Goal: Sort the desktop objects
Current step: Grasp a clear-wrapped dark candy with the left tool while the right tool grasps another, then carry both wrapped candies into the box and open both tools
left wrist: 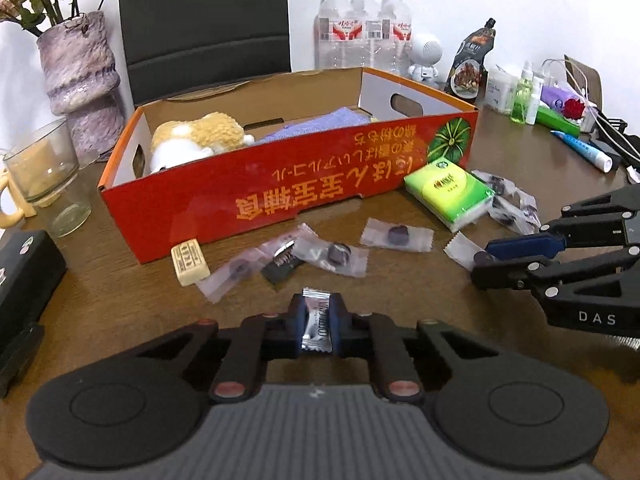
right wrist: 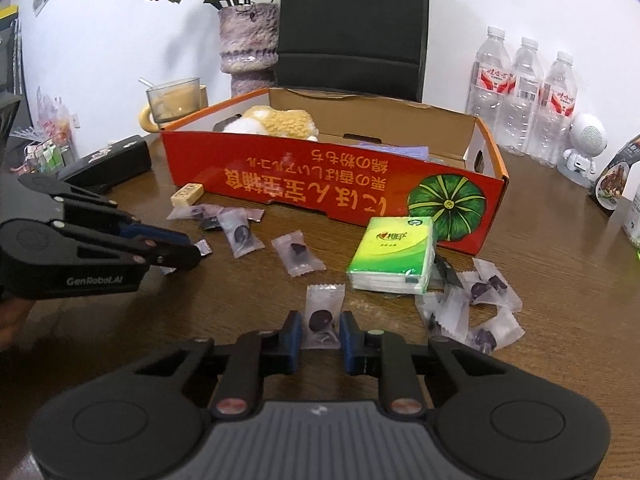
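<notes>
Your left gripper (left wrist: 317, 322) clenches a silver sachet (left wrist: 316, 326). Your right gripper (right wrist: 320, 330) – jaws released – straddles a clear candy packet (right wrist: 322, 312), near the red box (right wrist: 332, 184).

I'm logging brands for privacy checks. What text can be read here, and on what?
"DAS": right gripper.
"GenRobot.AI": left gripper.
Box: upside-down Japanese print, unreadable to me.
Too small or blurred: tissue pack, bottles, silver candy wrapper, eraser.
</notes>
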Demonstrator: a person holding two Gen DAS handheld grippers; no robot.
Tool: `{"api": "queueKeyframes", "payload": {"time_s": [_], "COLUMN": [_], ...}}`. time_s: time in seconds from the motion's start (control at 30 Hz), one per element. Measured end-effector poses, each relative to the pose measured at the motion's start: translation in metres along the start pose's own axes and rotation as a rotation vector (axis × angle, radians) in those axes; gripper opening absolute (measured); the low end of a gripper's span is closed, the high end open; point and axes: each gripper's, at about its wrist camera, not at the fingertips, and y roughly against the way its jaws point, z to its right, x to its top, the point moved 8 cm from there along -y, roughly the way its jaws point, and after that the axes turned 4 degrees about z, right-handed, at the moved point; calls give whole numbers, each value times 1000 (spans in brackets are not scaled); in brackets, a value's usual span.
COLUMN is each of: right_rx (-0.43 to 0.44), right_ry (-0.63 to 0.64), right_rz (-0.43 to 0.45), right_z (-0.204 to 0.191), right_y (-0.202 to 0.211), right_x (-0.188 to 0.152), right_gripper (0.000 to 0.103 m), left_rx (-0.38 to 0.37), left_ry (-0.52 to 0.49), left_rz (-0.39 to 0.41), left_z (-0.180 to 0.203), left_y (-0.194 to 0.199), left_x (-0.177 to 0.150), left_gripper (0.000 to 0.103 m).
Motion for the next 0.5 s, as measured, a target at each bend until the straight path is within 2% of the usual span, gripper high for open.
{"api": "queueKeyframes", "payload": {"time_s": [0.13,0.27,0.37,0.5], "right_rx": [-3,-37,-75,-87], "right_ry": [5,21,8,-17], "right_rz": [21,80,154,269], "right_z": [-6,-8,-1,12], "right_y": [17,49,82,123], "right_x": [-2,5,26,85], "right_gripper": [18,18,18,18], "left_rx": [31,30,24,-1], "left_ry": [23,81,140,240], "left_rz": [-2,79,163,253], "left_z": [3,2,-7,-24], "left_y": [16,56,92,125], "left_x": [-3,14,45,110], "left_gripper": [11,11,11,11]}}
